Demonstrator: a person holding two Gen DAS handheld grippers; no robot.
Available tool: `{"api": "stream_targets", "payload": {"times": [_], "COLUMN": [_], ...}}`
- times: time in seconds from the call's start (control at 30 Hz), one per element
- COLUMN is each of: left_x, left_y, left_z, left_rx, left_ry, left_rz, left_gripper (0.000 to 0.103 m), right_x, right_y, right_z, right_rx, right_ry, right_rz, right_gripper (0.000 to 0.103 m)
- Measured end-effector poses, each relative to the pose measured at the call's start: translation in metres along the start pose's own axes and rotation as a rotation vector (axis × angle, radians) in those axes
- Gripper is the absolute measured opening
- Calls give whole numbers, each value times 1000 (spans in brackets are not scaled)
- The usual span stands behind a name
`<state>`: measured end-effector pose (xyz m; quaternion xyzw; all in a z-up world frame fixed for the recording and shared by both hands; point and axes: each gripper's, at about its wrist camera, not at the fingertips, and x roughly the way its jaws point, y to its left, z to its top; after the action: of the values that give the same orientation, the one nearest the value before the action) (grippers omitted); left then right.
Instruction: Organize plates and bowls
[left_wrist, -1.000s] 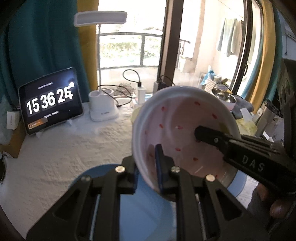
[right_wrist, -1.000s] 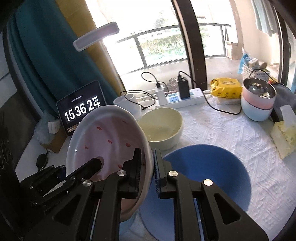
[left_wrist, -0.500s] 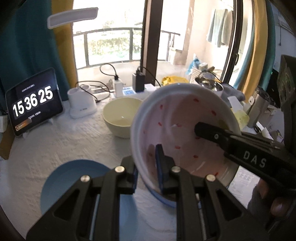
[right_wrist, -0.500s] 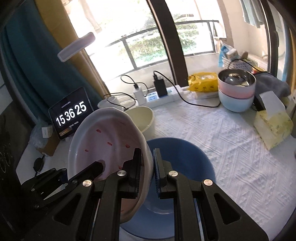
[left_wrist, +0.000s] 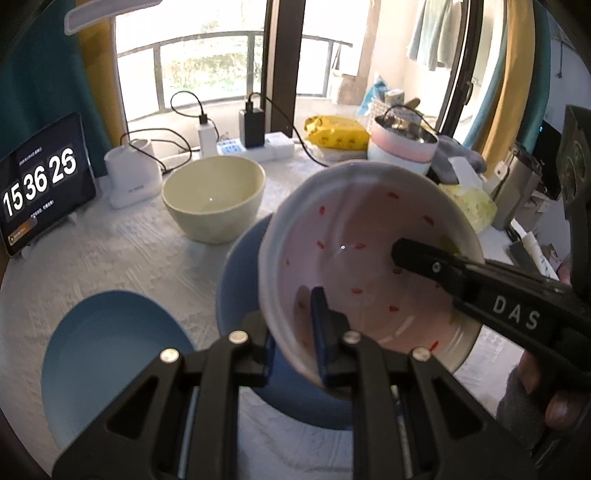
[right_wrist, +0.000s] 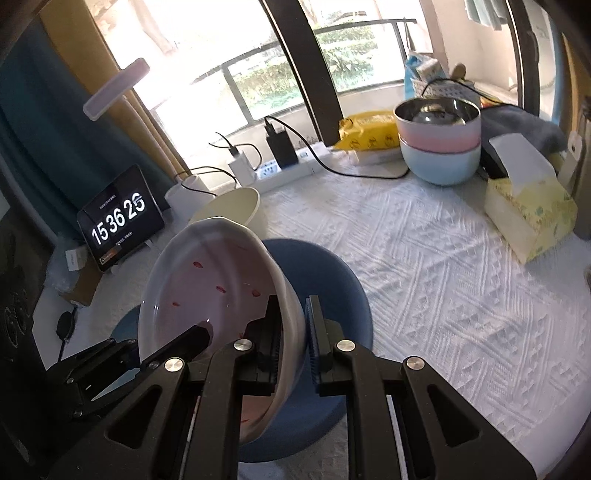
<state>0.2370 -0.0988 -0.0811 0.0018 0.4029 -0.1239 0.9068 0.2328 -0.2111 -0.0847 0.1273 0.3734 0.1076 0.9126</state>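
pink bowl (left_wrist: 365, 258) is pinched on its rim from two sides: left gripper (left_wrist: 295, 332) clenched on the near rim, one finger inside the bowl and one outside; right gripper (right_wrist: 291, 332) clenched on the opposite rim the same way. two grips are likely used because the bowl is wide and shallow and a single rim pinch would let it swing. the bowl is carried tilted, its opening turned toward the left gripper, clear of the tablecloth (right_wrist: 424, 258).

landmark: blue bowl (right_wrist: 332, 273). the pink bowl is held directly above it, not resting in it, as far as can be judged. the likely intent is nesting the pink bowl into the blue one, so the tilt would have to be levelled before lowering.

left of the blue bowl, a blue plate (left_wrist: 110, 354) lies flat on the cloth, just beside it and apart from it. just behind the blue bowl, a cream bowl (left_wrist: 214, 199) stands upright and empty. farther behind and left, a clock screen (left_wrist: 40, 181) is propped up. behind and right, a stack of bowls (right_wrist: 439, 147) is already nested, pink in pale blue with a metal one on top; a tissue box (right_wrist: 528, 218) sits right of that stack.

risk: rim slipping in the pinch while being levelled.
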Motion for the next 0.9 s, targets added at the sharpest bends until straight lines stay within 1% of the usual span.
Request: {"api": "stream_targets", "payload": {"times": [0.17,0.3,0.43,0.47,0.5,0.53,0.57,0.7,0.8,0.9], "left_x": [9,8,5,4,1,0,1,6,4,3], "left_y": [-2,-1,2,2,1,-1,-2,-1,0,2], "left_z": [-4,-4,-3,-2,-2,-2,-2,-6,-6,-5], "left_rx": [4,8,7,10,22,33,37,33,31,28], "left_ry": [20,12,-1,-9,-28,-31,-27,-5,-7,-9], "left_rz": [22,30,42,39,46,51,47,41,41,47], "left_gripper": [19,19,20,20,20,20,20,20,20,20], "right_x": [8,10,13,14,15,16,17,19,18,13], "right_y": [-6,-7,-5,-5,-3,0,2,6,7,2], "right_z": [-4,-5,-3,-3,-4,-5,-7,-6,-4,0], "right_rx": [8,1,-34,-44,-53,-73,-85,-104,-118,-102], "right_ry": [25,24,30,33,40,41,35,33,34,23], "right_rz": [5,5,-32,-41,-40,-55,-70,-75,-100,-91], "right_gripper": [14,14,14,16,22,24,24,24,24,25]}}
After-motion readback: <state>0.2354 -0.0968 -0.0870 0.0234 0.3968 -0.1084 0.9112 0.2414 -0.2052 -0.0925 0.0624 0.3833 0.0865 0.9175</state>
